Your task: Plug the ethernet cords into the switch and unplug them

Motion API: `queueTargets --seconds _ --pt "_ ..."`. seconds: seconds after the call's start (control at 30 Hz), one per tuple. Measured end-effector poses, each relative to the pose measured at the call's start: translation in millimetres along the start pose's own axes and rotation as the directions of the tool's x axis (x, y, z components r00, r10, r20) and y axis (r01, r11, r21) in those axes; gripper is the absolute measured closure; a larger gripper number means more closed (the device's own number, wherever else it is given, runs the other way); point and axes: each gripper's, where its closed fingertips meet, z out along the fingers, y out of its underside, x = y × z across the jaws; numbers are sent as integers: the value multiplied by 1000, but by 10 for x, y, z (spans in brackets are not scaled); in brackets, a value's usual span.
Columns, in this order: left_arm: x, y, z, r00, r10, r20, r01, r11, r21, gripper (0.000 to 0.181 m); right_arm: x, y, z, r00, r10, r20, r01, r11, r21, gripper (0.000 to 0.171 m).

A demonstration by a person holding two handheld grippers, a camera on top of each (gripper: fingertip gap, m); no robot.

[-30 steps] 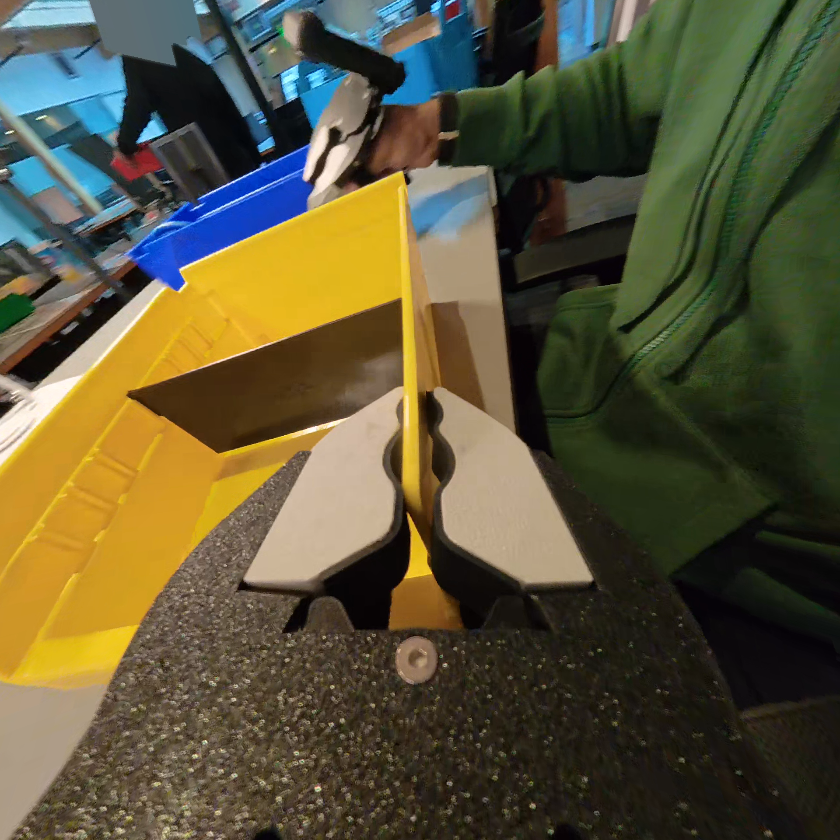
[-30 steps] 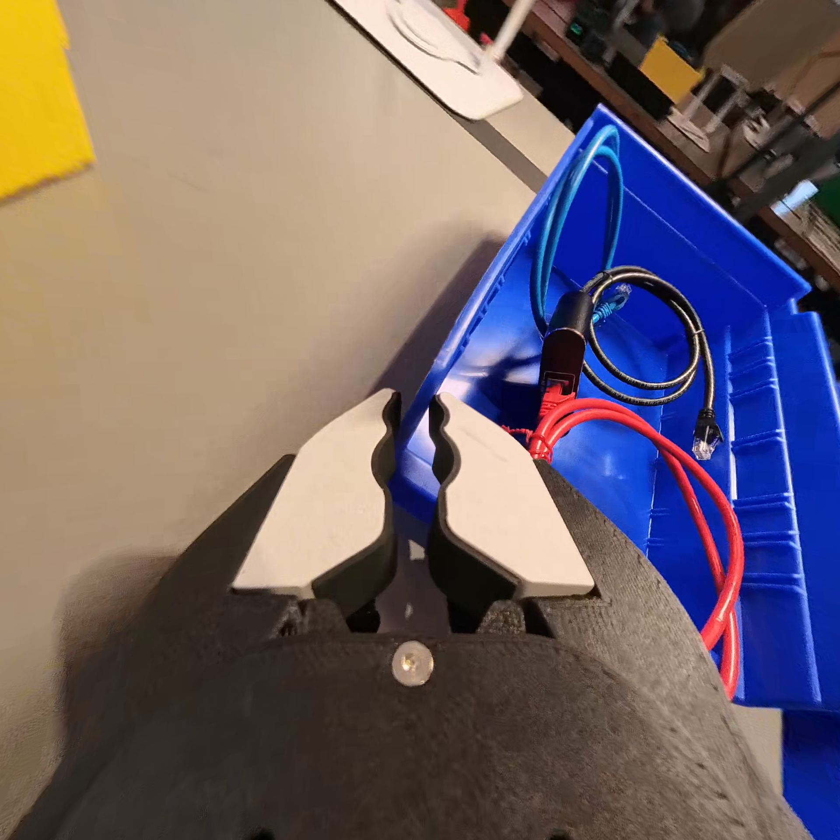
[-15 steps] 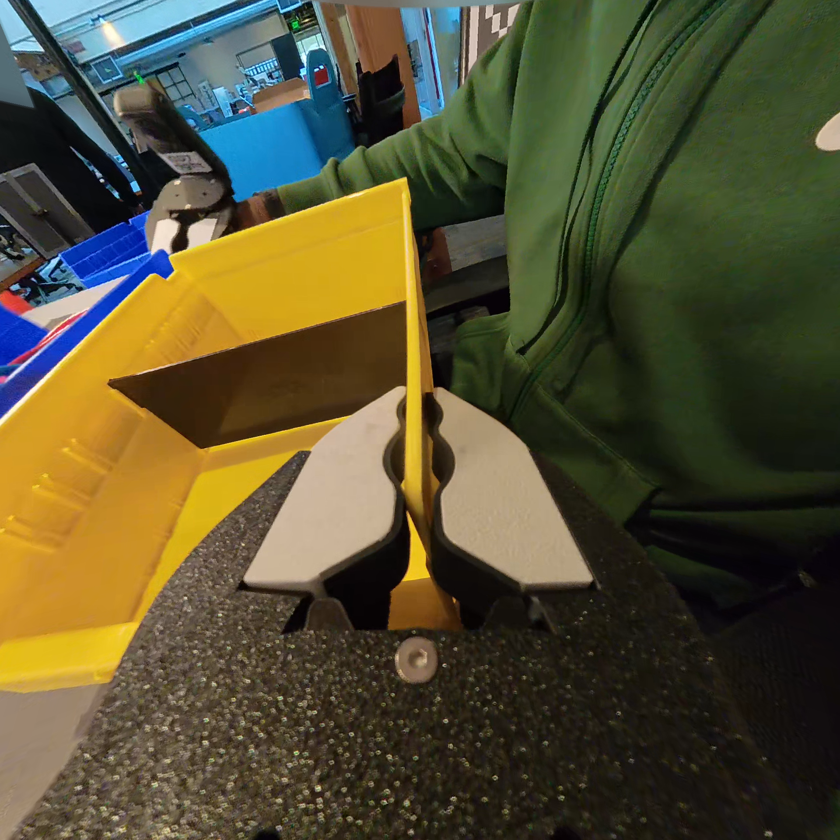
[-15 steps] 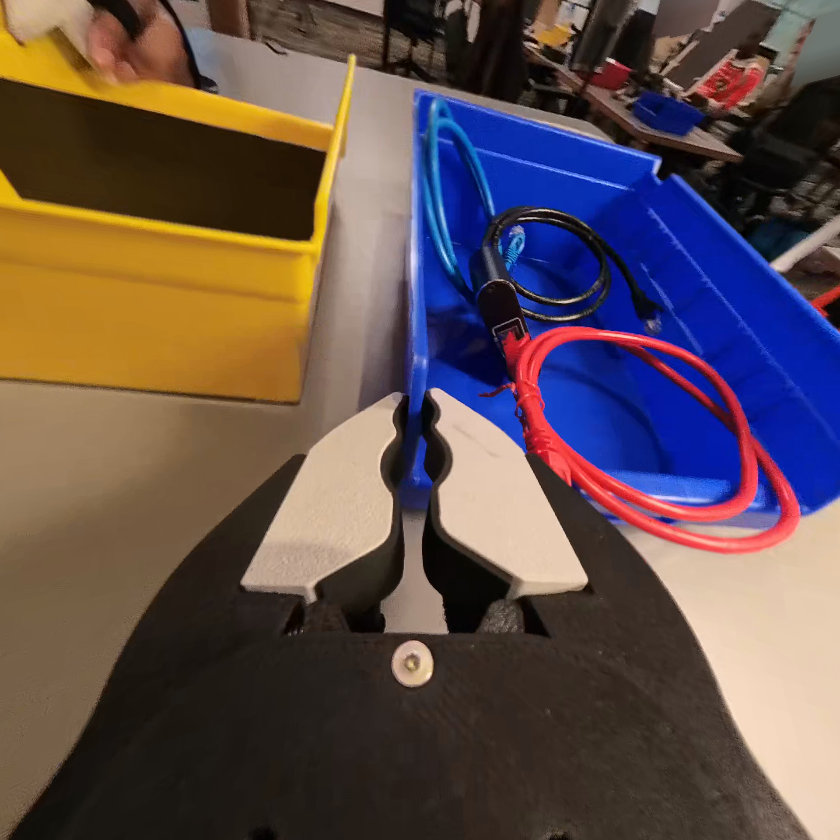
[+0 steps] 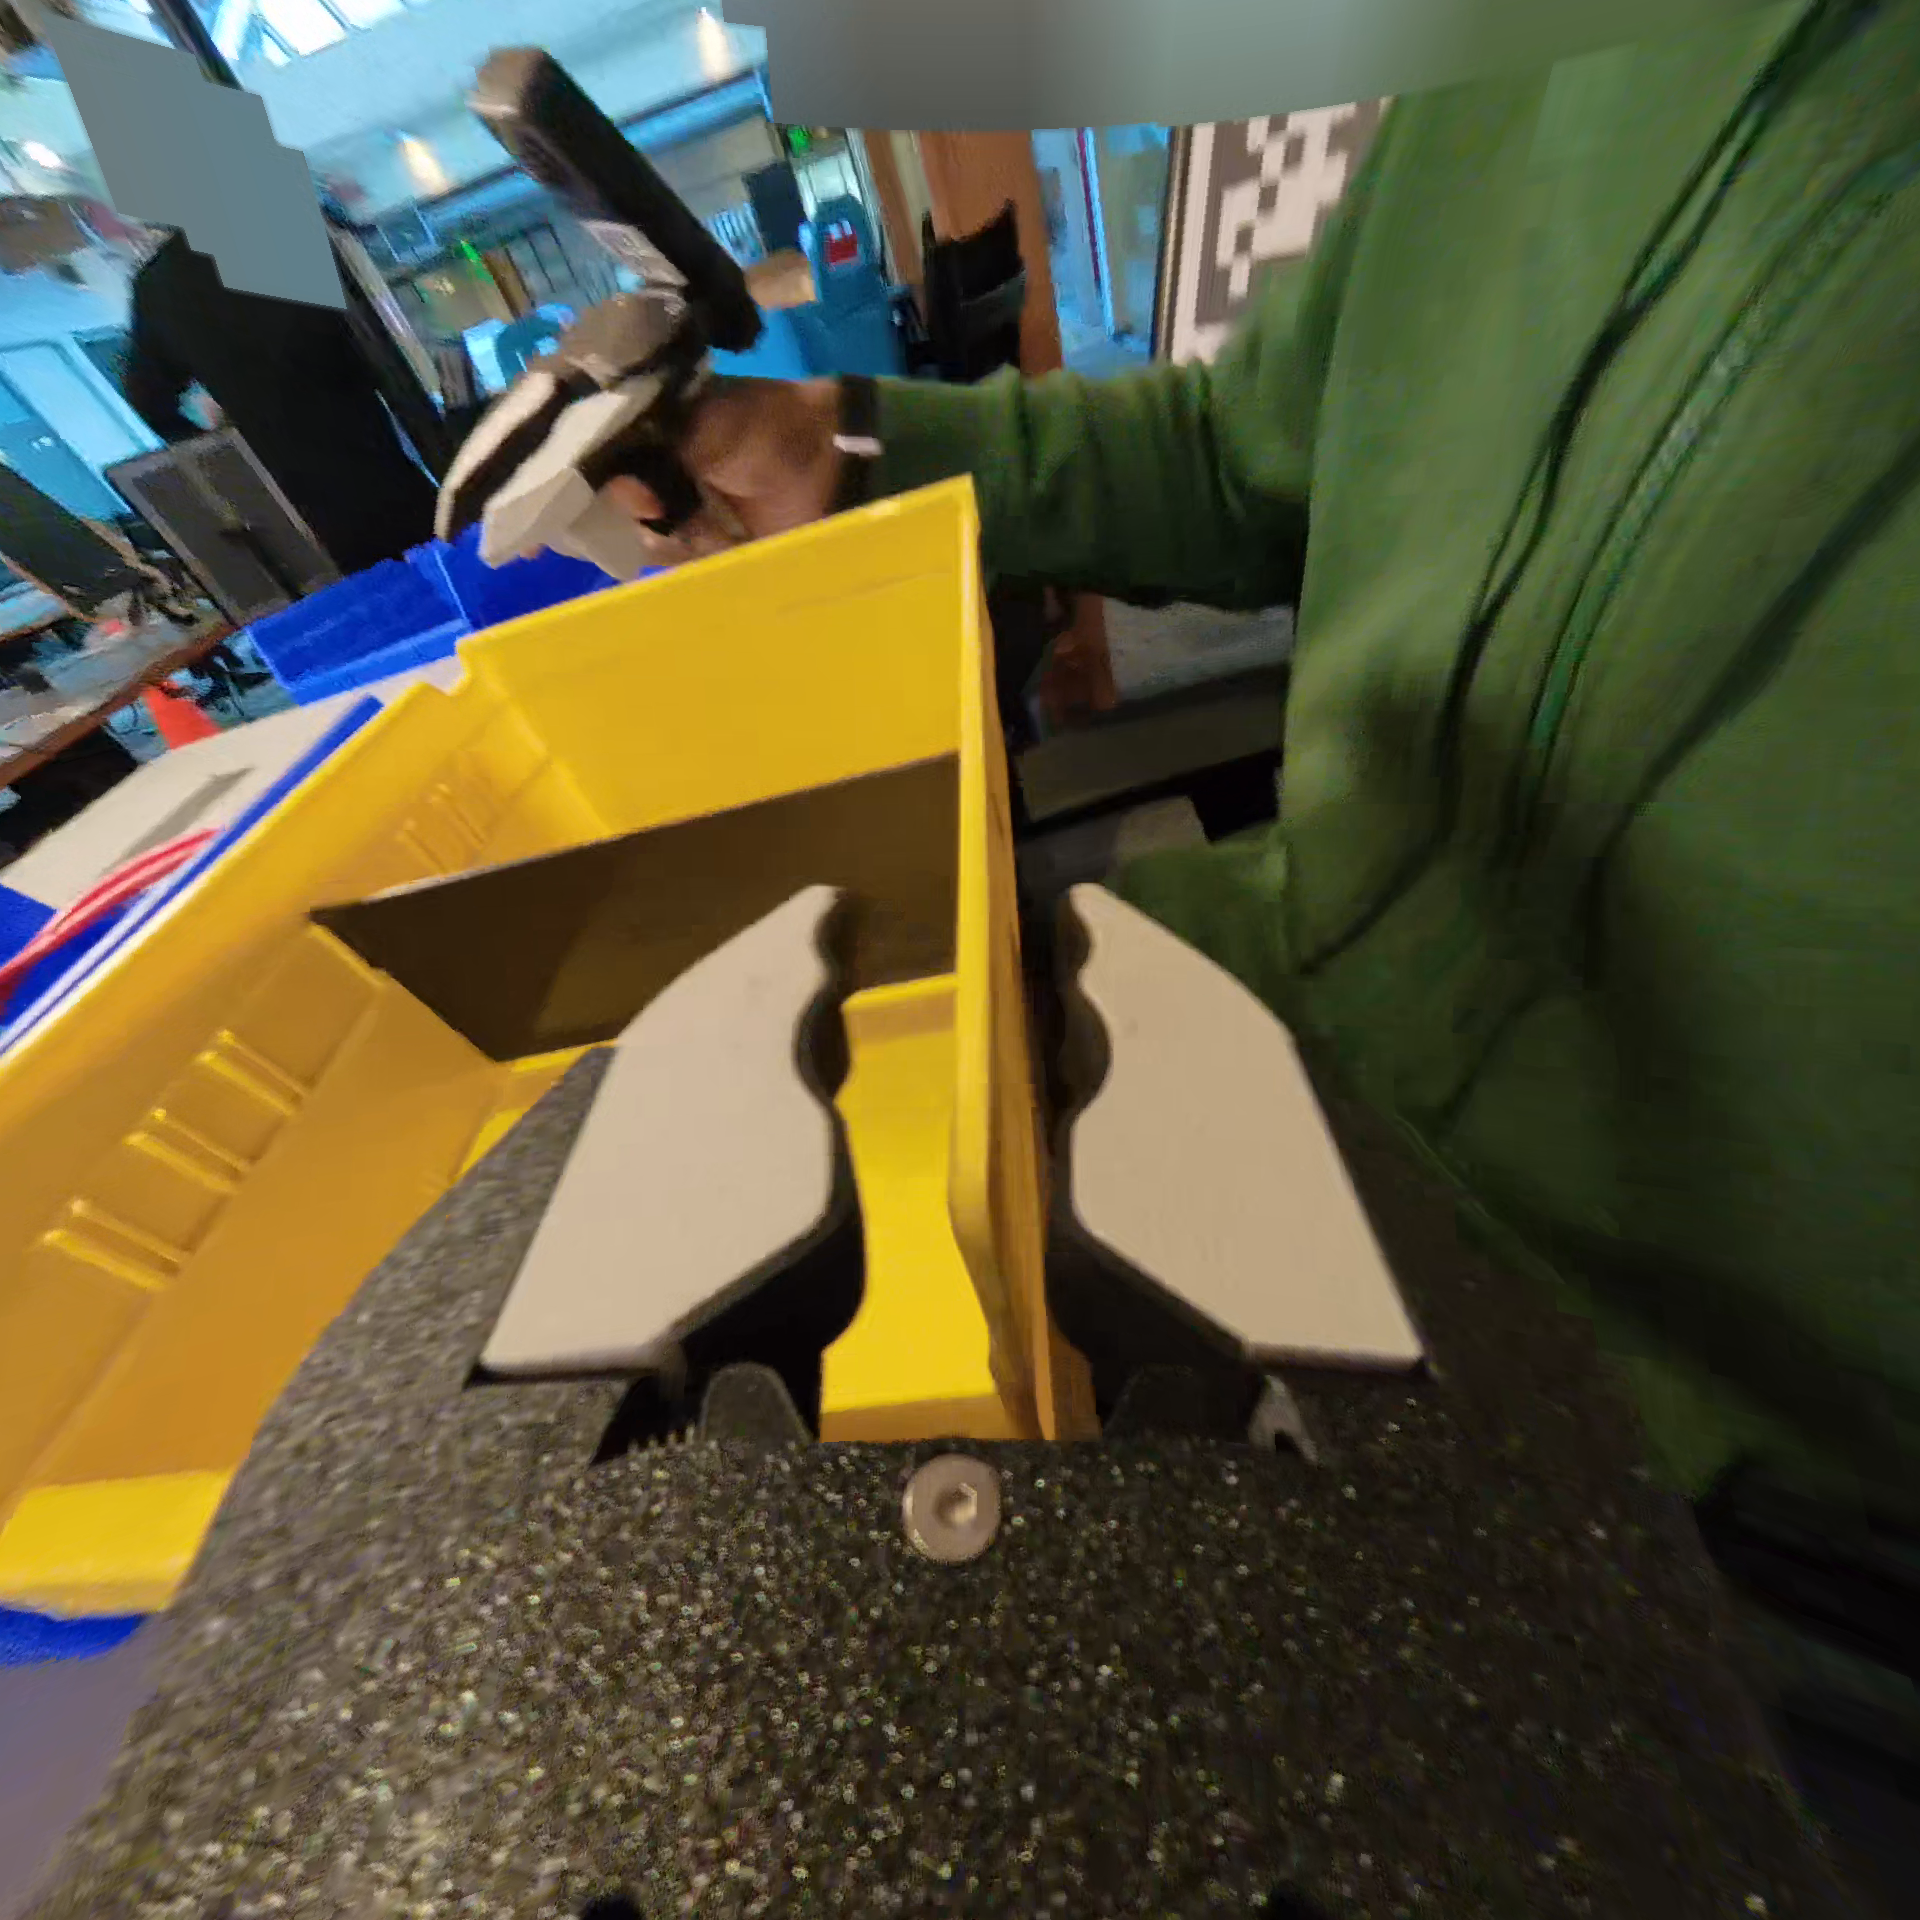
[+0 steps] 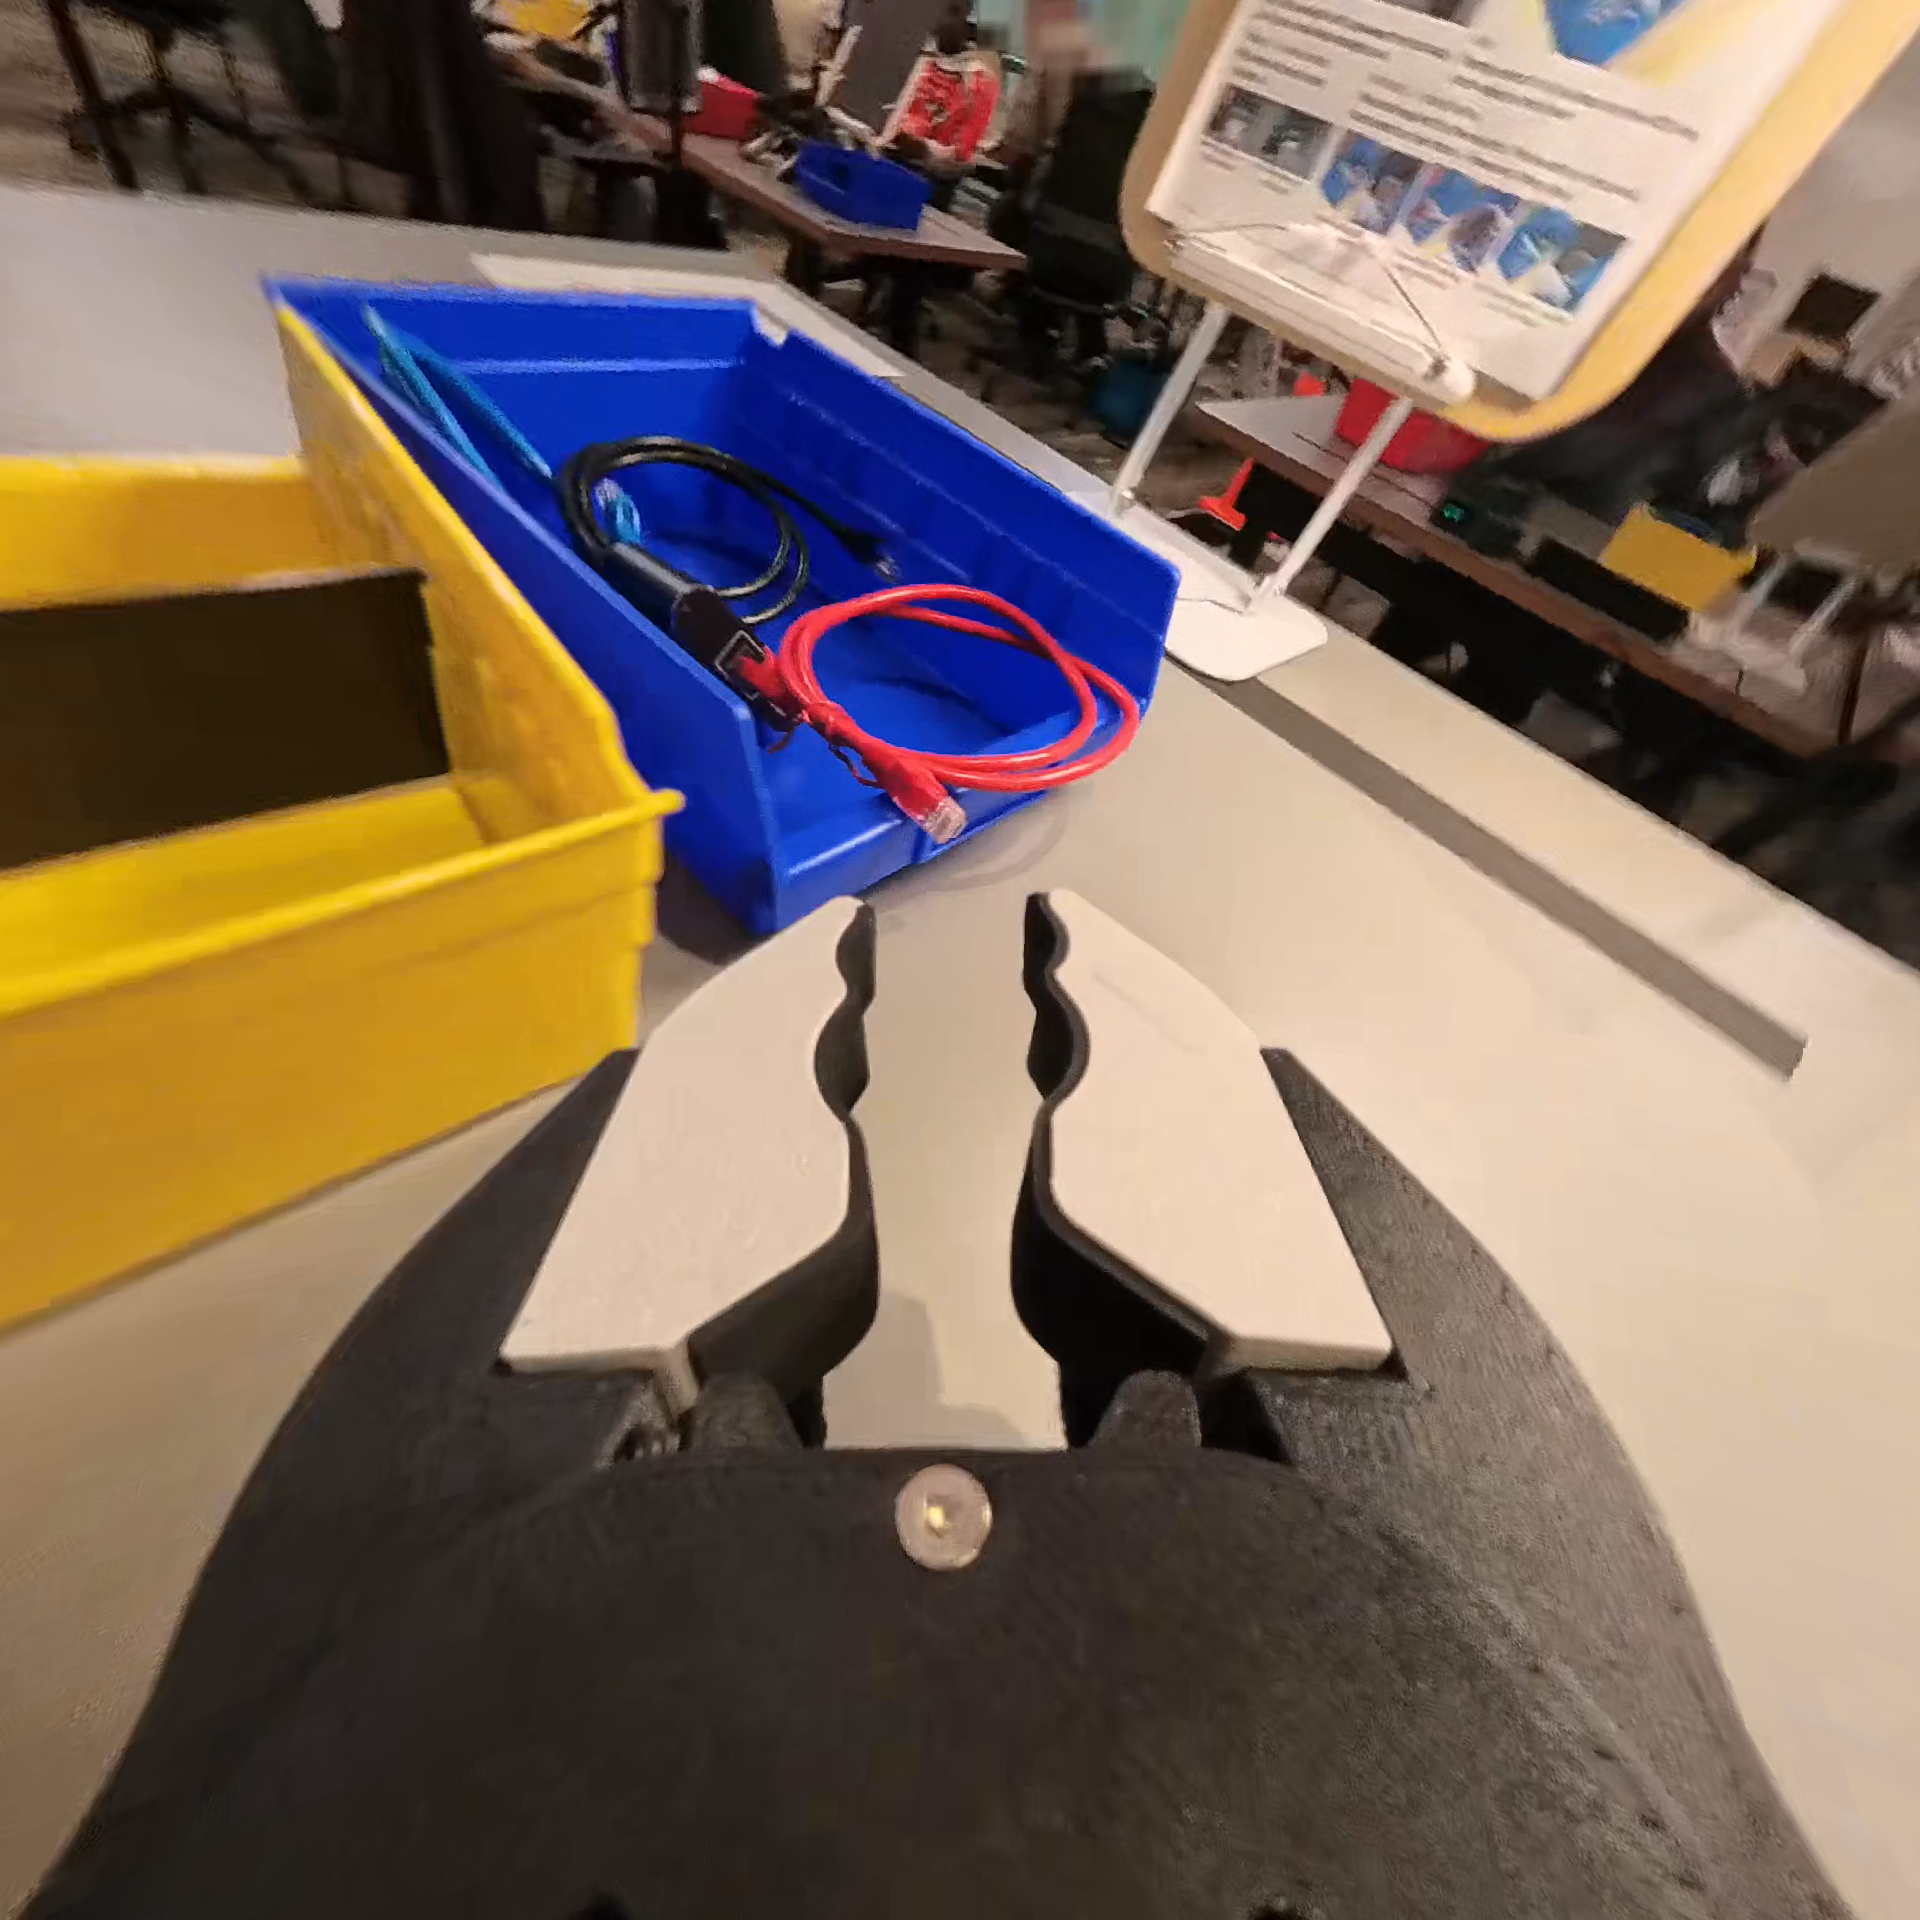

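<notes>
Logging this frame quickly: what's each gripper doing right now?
Left gripper: open, straddling the yellow bin wall, not clamping it.
Right gripper: open, empty, above the table.

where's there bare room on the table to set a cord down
Bare tabletop lies ahead of the right gripper, bordered by the blue bin and the stand's white base. The left is crowded: yellow bin against blue bin.
</notes>
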Motion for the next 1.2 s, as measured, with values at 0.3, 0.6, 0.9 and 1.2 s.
queueTargets --seconds 0.3,0.6,0.9,1.2 --pt "-1264 -713 -691 793 -296 532 184 950 254 116 -984 -134 -329 958 265 107 -243 952 -185 110" --pt "-2662 813 -764 377 -629 680 755 634 168 119 -990 112 -180 979 177 97 -134 929 -344 122" --pt "-2812 915 -1047 379 -581 720 710 682 177 167 -267 320 -457 989 -114 89 143 869 -475 124" --pt "-2670 896 -2122 370 -116 922 635 755 -160 147 896 491 -944 873 -486 -40 343 672 -656 122"
